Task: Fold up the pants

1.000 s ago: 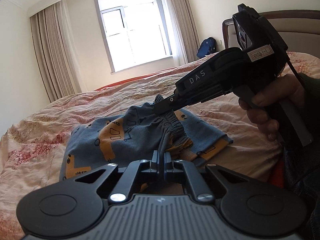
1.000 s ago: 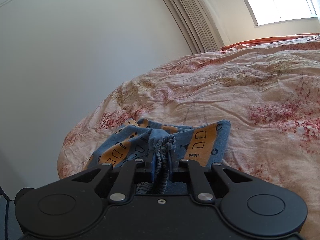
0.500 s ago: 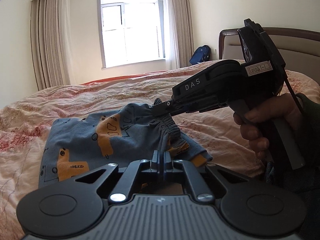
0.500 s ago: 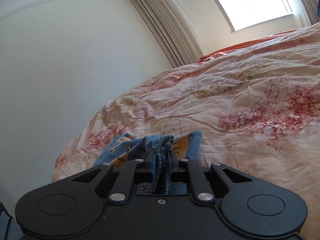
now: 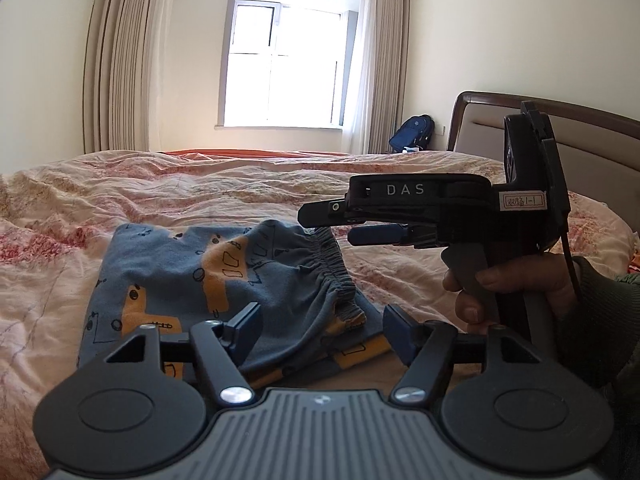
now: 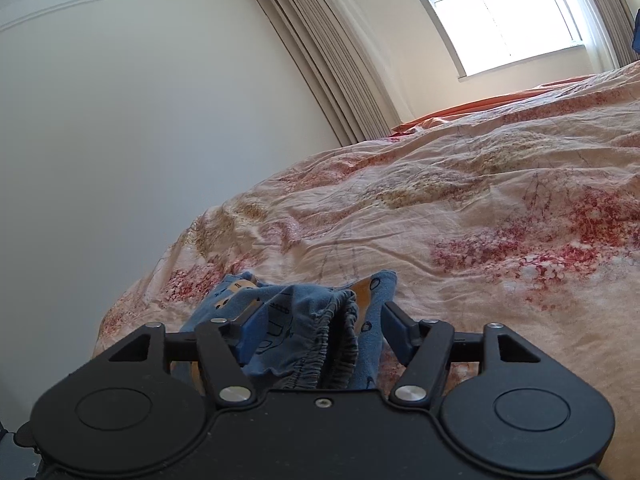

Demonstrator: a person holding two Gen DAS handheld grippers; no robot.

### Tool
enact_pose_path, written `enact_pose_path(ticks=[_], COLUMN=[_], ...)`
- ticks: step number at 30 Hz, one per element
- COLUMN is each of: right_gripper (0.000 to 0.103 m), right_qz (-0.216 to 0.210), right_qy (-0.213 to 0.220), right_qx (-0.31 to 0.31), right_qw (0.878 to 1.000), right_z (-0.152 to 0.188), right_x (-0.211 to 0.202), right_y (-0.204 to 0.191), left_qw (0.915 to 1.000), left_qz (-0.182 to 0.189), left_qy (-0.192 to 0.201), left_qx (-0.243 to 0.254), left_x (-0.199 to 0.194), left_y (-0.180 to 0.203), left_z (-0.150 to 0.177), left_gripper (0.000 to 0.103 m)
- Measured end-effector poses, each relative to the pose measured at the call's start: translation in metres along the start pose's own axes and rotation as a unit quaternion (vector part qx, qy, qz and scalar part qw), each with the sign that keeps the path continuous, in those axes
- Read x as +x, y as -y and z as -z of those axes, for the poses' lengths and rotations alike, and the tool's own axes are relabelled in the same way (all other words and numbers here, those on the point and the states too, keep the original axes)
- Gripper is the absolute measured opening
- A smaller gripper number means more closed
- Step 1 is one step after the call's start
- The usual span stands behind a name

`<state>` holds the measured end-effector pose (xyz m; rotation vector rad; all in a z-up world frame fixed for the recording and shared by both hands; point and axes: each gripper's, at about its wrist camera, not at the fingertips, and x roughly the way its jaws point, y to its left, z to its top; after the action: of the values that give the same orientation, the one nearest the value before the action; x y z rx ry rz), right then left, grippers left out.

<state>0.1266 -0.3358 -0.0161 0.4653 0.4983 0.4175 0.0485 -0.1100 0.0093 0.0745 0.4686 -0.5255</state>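
The blue pants (image 5: 208, 280) with orange vehicle prints lie folded on the floral bedspread (image 5: 120, 200), elastic waistband on top toward the right. My left gripper (image 5: 326, 328) is open just above their near edge, holding nothing. My right gripper (image 5: 340, 226) shows in the left wrist view, held by a hand, open above the waistband's far end. In the right wrist view the right gripper (image 6: 320, 328) is open with the bunched waistband (image 6: 324, 340) lying loose between its fingers.
The bed's headboard (image 5: 592, 136) stands at the right. A window (image 5: 280, 68) with curtains is at the back, a blue backpack (image 5: 412, 134) on the floor beside it. A bare wall (image 6: 120, 160) borders the bed's left side.
Both grippers were shut on the pants' waistband and have opened. The pants have dropped onto the bed, folded over. Both grippers have levelled out.
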Motion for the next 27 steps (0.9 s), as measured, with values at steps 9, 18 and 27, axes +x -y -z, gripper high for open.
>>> enact_pose_path(ticks=[9, 18, 27], right_gripper=[0.102, 0.102, 0.102], right_qz=[0.038, 0.069, 0.111], right_qy=[0.031, 0.018, -0.035], right_qx=[-0.005, -0.017, -0.073], right_qw=[0.999, 0.997, 0.991], right_z=[0.000, 0.005, 0.015], right_x=[-0.006, -0.001, 0.021], right_y=[0.000, -0.001, -0.013], left_qw=[0.9984, 0.9879, 0.9587], left_qz=[-0.051, -0.135, -0.231], left_qy=[0.012, 0.022, -0.039], left_qx=[-0.022, -0.073, -0.162], left_x=[-0.010, -0.015, 0.001], left_y=[-0.009, -0.046, -0.115], left_z=[-0.010, -0.014, 0.004], left_gripper=[0.102, 0.103, 0.103])
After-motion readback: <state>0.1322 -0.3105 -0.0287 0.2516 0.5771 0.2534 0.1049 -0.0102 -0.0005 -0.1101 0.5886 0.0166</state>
